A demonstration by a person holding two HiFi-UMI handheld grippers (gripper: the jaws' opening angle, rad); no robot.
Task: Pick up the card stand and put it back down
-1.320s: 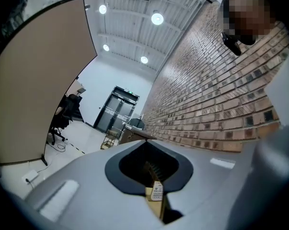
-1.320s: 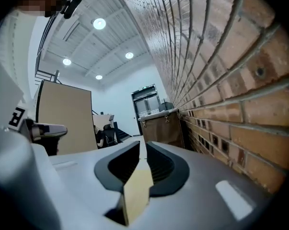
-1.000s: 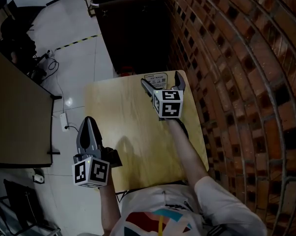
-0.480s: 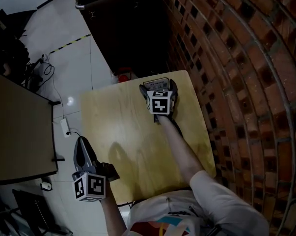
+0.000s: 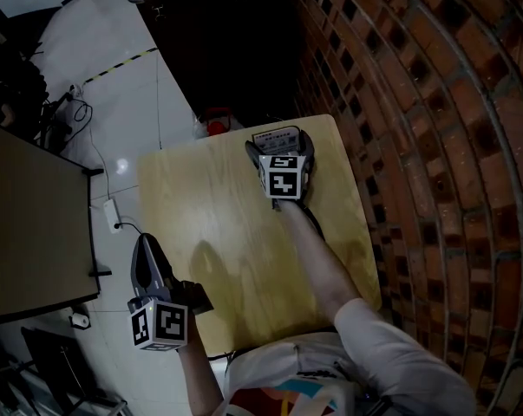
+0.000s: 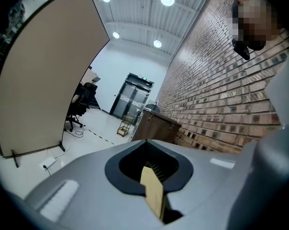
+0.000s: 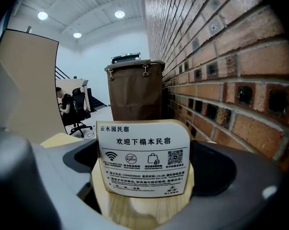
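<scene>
The card stand [image 5: 274, 136] is a white printed card in a light wooden base, standing at the far end of the wooden table [image 5: 209, 215]. My right gripper [image 5: 278, 148] has its jaws on both sides of it and is shut on it. In the right gripper view the card stand [image 7: 143, 159] fills the gap of the right gripper [image 7: 145, 169], print facing the camera. I cannot tell whether the base touches the table. My left gripper [image 5: 147, 251] hangs off the table's left edge over the floor, shut with nothing in it. The left gripper [image 6: 151, 171] points at the room.
A brick wall [image 5: 417, 102] runs along the table's right side. A dark brown bin [image 5: 218, 50] stands beyond the table's far end. A beige partition [image 5: 27, 215] is at the left, with a power strip [image 5: 114, 215] and cables on the white floor.
My right gripper, wide open a second ago, has come in on the card stand and shut on it. The left gripper has dropped a little lower and to the left.
</scene>
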